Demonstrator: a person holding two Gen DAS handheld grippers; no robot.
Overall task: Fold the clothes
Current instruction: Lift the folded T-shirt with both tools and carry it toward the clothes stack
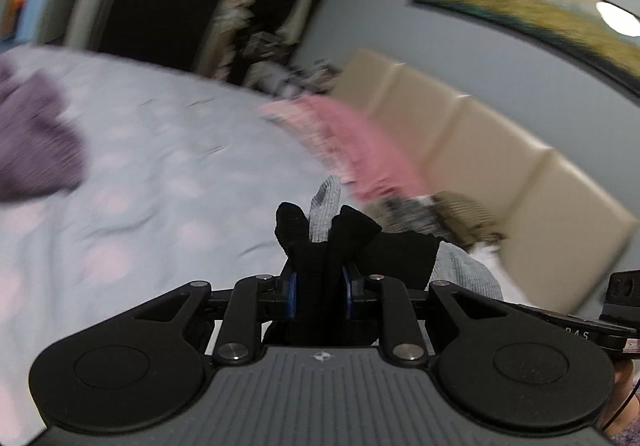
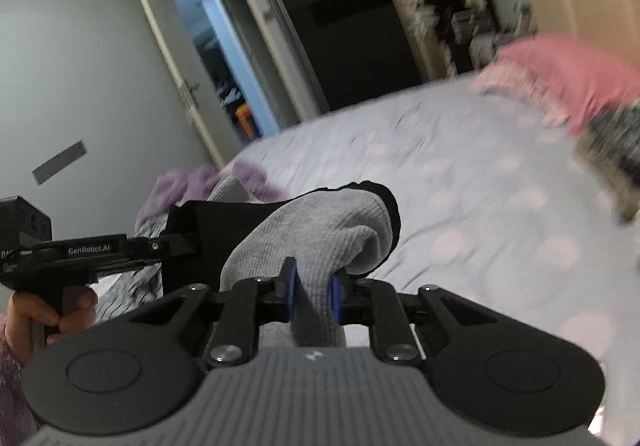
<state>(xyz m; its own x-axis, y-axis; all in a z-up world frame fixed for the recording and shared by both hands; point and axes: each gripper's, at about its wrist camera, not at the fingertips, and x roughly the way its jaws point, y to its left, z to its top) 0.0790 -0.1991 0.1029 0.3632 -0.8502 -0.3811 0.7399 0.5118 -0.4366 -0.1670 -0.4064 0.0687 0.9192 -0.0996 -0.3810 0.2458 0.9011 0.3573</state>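
A grey and black ribbed garment (image 1: pixel 320 213) hangs stretched between both grippers above the bed. In the left wrist view my left gripper (image 1: pixel 320 286) is shut on a bunched black part of it, and a grey tip sticks up past the blue pads. The right wrist view shows my right gripper (image 2: pixel 314 294) shut on the grey part of the garment (image 2: pixel 320 230), which bulges over the fingers with a black edge behind. The left gripper (image 2: pixel 182 240) shows at the left, held by a hand, clamping the black end.
The bed (image 1: pixel 160 165) has a pale blue sheet with pink dots. On it lie a purple garment (image 1: pixel 36 141), a pink garment (image 1: pixel 360 141) and a dark patterned one (image 1: pixel 420 213). A beige headboard (image 1: pixel 480 149) stands at the right. A dark open wardrobe (image 2: pixel 360 5) and a doorway (image 2: pixel 224 57) lie beyond.
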